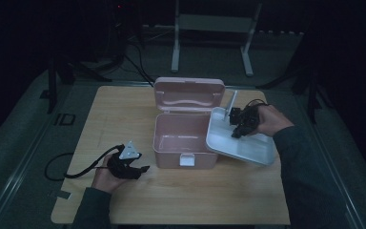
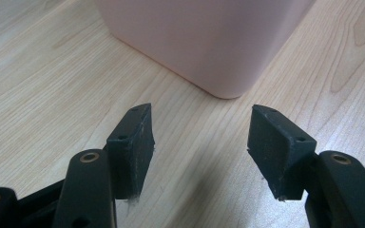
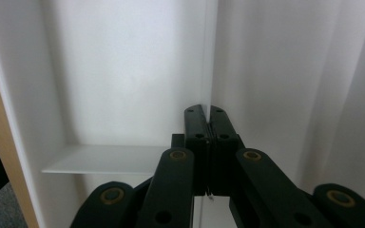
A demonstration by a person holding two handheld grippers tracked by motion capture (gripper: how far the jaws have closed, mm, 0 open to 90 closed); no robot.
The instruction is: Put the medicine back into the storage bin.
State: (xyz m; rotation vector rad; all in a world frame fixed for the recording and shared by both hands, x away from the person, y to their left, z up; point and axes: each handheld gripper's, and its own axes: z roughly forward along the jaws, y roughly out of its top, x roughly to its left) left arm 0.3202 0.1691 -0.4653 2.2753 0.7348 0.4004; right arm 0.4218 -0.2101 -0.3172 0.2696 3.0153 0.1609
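Note:
A pink box stands open at mid-table, its lid upright behind it. A white divided tray hangs tilted over the box's right rim. My right gripper is shut on it from above. In the right gripper view the jaws pinch a thin partition wall of the tray. My left gripper lies open on the table by the box's front left corner. Between its spread fingers is bare wood, and the box corner is just ahead.
The wooden table has free room left of the box and along its front edge. A black cable trails off the left edge from the left gripper. A metal stand is on the dark floor behind the table.

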